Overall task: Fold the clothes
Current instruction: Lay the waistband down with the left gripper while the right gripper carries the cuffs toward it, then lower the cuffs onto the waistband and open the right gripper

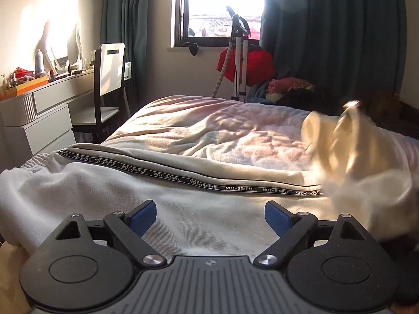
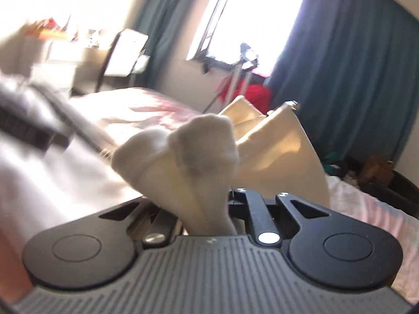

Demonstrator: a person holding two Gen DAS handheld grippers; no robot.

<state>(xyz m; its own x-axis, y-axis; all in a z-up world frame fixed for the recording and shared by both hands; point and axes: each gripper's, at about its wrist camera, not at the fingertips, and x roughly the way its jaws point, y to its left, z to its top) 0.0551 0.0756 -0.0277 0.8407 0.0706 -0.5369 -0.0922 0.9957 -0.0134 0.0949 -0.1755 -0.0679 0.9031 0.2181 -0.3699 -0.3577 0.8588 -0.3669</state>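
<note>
Left gripper (image 1: pixel 210 216): we are holding it spread wide, empty, over the white trousers (image 1: pixel 146 191) on the bed (image 1: pixel 209 128) | Right gripper (image 2: pixel 207 214): we are clamping the trousers' bunched cloth, raised.

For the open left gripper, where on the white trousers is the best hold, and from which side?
Grip the gathered elastic waistband at the trousers' left end, coming from that end. It is a thick, firm edge, unlike the flat fleece directly under the left gripper, whose jaws are spread wide.
</note>
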